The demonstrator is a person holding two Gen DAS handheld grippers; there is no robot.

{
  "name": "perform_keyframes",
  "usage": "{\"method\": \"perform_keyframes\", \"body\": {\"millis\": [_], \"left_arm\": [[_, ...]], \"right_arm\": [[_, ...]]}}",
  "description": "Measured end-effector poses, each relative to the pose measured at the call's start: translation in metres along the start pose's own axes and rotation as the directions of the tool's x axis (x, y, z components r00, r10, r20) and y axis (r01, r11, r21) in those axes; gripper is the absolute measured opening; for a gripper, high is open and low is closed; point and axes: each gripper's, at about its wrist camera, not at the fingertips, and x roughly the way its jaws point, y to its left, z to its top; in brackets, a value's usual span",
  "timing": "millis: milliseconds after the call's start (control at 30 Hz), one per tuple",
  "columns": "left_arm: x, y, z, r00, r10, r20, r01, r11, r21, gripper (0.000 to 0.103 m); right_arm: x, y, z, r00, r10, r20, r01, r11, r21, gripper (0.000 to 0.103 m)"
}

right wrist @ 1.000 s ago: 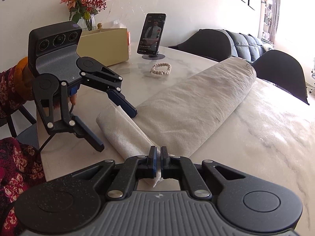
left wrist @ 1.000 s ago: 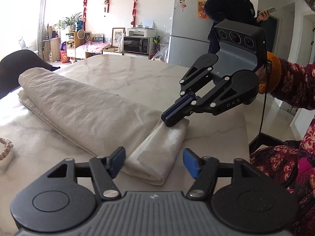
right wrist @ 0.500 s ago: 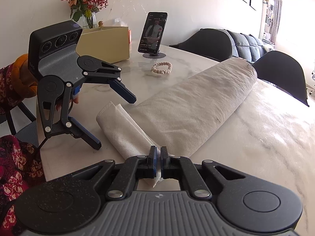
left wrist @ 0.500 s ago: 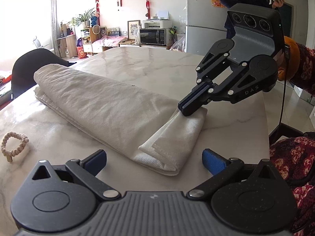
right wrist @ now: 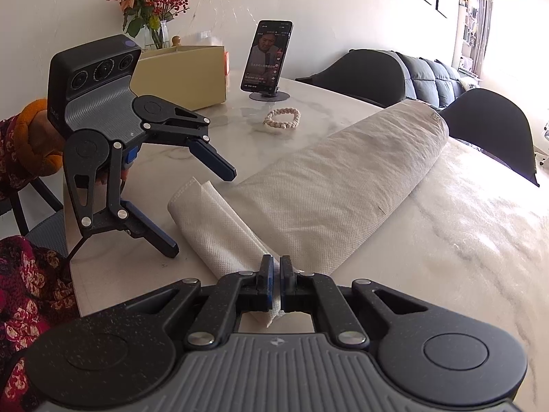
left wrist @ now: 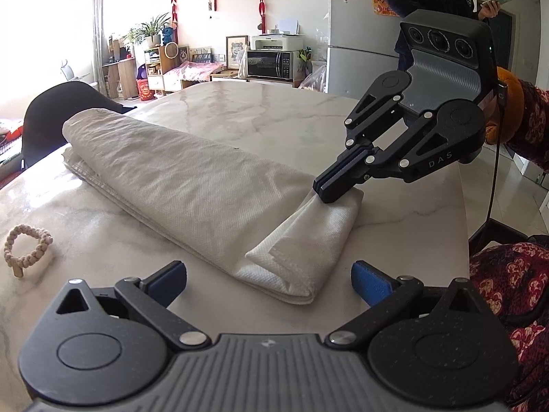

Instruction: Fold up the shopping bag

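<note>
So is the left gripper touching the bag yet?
Apart. The right wrist view shows the left gripper open, with bare table between its fingers and the bag.

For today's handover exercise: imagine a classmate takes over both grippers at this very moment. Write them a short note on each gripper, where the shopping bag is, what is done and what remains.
Right gripper: shut on the near corner of the shopping bag.
Left gripper: open, holding nothing, hovering beside the bag's near end.
Bag: lies on the marble table, already folded into a long narrow strip; its near end is turned over onto the strip.
Nearby: bead bracelet and phone on a stand, both clear of the bag.
Left to do: probably grip the free corner with the left gripper, then fold the strip along its length into a compact bundle.
</note>
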Motion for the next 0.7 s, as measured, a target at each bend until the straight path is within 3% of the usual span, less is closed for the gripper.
{"method": "perform_keyframes", "body": {"millis": [33,100,333,400,500,600,700], "left_arm": [[-0.004,-0.002,0.000,1.000,-0.006,0.023,0.006,1.000,0.015,0.077],[-0.012,-0.008,-0.001,0.998,-0.006,0.055,0.002,0.998,0.062,0.076],[-0.013,-0.025,0.004,0.999,-0.029,0.032,0.023,0.981,0.194,0.069],[-0.009,-0.027,0.004,0.999,-0.024,0.021,0.019,0.976,0.219,0.065],[-0.013,-0.023,0.007,0.998,-0.011,0.066,-0.002,0.979,0.204,0.049],[-0.020,-0.023,0.011,0.994,-0.024,0.105,0.003,0.979,0.203,0.048],[-0.015,-0.032,0.013,0.997,-0.038,0.071,0.018,0.964,0.264,0.048]], "right_arm": [[0.000,0.000,0.000,1.000,0.001,0.000,-0.001,1.000,0.000,0.003],[0.001,-0.001,0.001,1.000,0.006,-0.003,-0.006,1.000,0.002,0.003],[0.001,0.002,0.000,1.000,-0.002,-0.005,0.002,1.000,-0.007,0.003],[0.001,0.002,0.000,1.000,-0.004,-0.004,0.004,1.000,-0.009,0.003],[0.001,0.002,-0.001,1.000,-0.003,-0.003,0.003,1.000,-0.006,0.003],[0.001,0.002,-0.001,1.000,-0.001,-0.004,0.001,1.000,-0.006,0.003],[0.001,0.002,-0.001,1.000,-0.001,-0.003,0.001,1.000,-0.008,0.003]]}}
